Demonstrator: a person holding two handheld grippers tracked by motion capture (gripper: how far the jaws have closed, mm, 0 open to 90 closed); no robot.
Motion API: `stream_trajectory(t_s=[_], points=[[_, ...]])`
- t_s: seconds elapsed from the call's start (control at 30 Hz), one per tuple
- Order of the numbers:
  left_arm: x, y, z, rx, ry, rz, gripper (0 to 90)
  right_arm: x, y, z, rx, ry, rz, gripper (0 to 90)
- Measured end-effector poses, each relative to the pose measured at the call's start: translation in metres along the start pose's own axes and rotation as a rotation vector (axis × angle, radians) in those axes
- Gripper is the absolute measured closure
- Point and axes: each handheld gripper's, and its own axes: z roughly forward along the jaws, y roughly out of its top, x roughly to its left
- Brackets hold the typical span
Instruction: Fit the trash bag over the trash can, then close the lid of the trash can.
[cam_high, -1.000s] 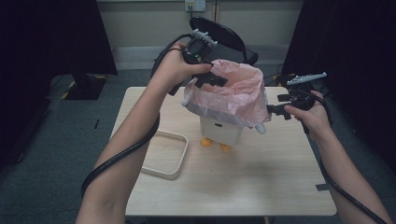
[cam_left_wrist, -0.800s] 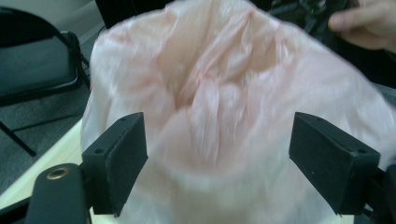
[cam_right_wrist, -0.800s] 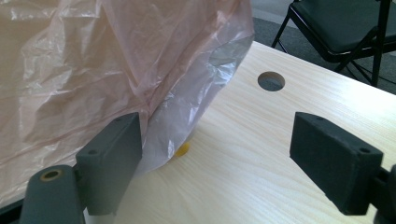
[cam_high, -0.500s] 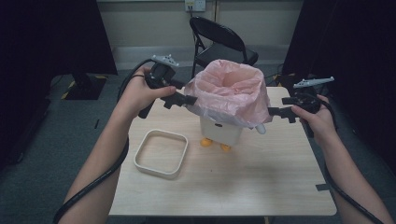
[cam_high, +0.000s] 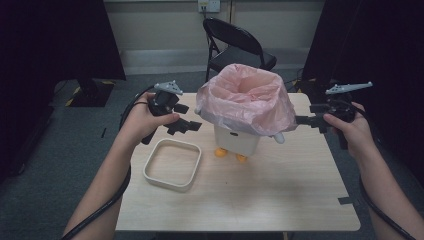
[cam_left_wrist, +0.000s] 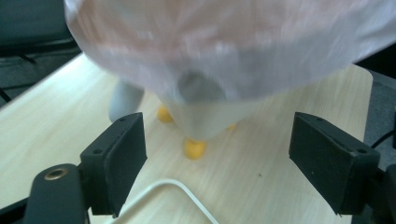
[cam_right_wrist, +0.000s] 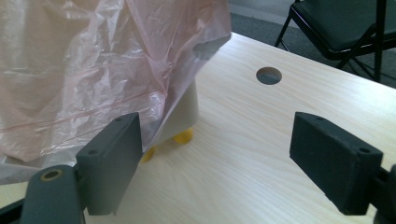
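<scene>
L gripper (cam_high: 184, 126) hovers just left of the bin (cam_high: 237, 140), jaws wide, nothing between them — tray (cam_high: 172, 164) lies on the table (cam_high: 280, 195) below it. Bin stands mid-table w/ pink bag (cam_high: 245, 102) draped over its rim, yellow feet (cam_left_wrist: 194, 148) showing under it. R gripper (cam_high: 305, 121) is at the bag's right edge, jaws wide, holding nothing — bag just beside one jaw.

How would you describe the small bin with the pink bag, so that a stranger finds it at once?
Look at the light wooden table. Near its far edge stands a small white bin on orange feet, lined with a crinkled pink bag folded over its rim. Its neighbour, the white tray, is low, empty and unlined.
</scene>
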Motion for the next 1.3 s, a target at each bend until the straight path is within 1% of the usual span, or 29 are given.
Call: stream_trajectory(t_s=[0.07, 0.17, 0.27, 0.33, 0.37, 0.43, 0.57, 0.63, 0.73, 0.8, 0.87, 0.9, 1.0, 1.03, 1.07, 1.1, 1.13, 1.2, 1.27, 1.3], points=[[0.000, -0.005, 0.004, 0.017, 0.004, -0.001, 18.6, -0.002, 0.000, -0.003, -0.006, -0.001, 0.004, 16.2], [0.002, -0.011, 0.008, 0.025, 0.000, -0.013, 18.6, -0.001, 0.007, -0.005, -0.001, -0.007, -0.006, 16.2], [0.003, -0.014, 0.011, 0.025, -0.003, -0.018, 18.6, 0.004, 0.015, 0.001, 0.019, -0.018, -0.031, 16.2], [0.003, -0.016, 0.011, 0.027, -0.007, -0.018, 18.6, 0.007, 0.020, 0.005, 0.023, -0.016, -0.038, 16.2], [0.003, -0.016, 0.011, 0.029, -0.001, -0.017, 18.6, 0.008, 0.022, 0.006, 0.024, -0.017, -0.046, 16.2], [0.005, -0.019, 0.011, 0.031, -0.009, -0.018, 18.7, 0.009, 0.025, 0.006, 0.025, -0.020, -0.056, 16.2], [0.009, -0.027, 0.013, 0.041, -0.006, -0.029, 18.7, 0.001, 0.025, 0.000, 0.029, -0.037, -0.053, 16.2], [0.012, -0.032, 0.014, 0.047, -0.013, -0.036, 18.6, -0.005, 0.024, -0.004, 0.031, -0.048, -0.041, 16.2], [0.015, -0.040, 0.017, 0.059, -0.007, -0.045, 18.8, -0.013, 0.021, -0.011, 0.037, -0.064, -0.031, 16.2], [0.016, -0.045, 0.018, 0.055, 0.001, -0.057, 19.0, -0.017, 0.016, -0.014, 0.044, -0.068, -0.034, 16.2], [0.016, -0.051, 0.018, 0.055, 0.004, -0.054, 19.2, -0.020, 0.008, -0.014, 0.051, -0.075, -0.030, 16.2], [0.016, -0.055, 0.018, 0.057, 0.013, -0.060, 19.2, -0.022, 0.003, -0.014, 0.054, -0.075, -0.030, 16.2], [0.017, -0.066, 0.017, 0.059, 0.030, -0.071, 19.0, -0.026, -0.015, -0.013, 0.060, -0.077, -0.020, 16.4], [0.018, -0.072, 0.017, 0.053, 0.032, -0.085, 19.1, -0.028, -0.021, -0.012, 0.062, -0.079, -0.011, 16.4], [0.018, -0.075, 0.017, 0.053, 0.036, -0.093, 19.1, -0.030, -0.030, -0.011, 0.063, -0.076, 0.001, 16.4], [0.019, -0.080, 0.016, 0.055, 0.045, -0.092, 19.1, -0.031, -0.034, -0.010, 0.065, -0.067, 0.001, 16.4], [0.020, -0.085, 0.017, 0.051, 0.052, -0.102, 19.0, -0.032, -0.041, -0.008, 0.072, -0.068, 0.003, 16.4], [0.022, -0.095, 0.019, 0.056, 0.060, -0.115, 19.0, -0.033, -0.053, -0.005, 0.080, -0.071, 0.005, 16.4], [0.024, -0.107, 0.022, 0.074, 0.070, -0.126, 18.8, -0.032, -0.067, 0.002, 0.096, -0.058, 0.008, 16.4], [0.025, -0.113, 0.025, 0.077, 0.074, -0.133, 19.0, -0.031, -0.073, 0.005, 0.105, -0.064, 0.003, 16.4]])
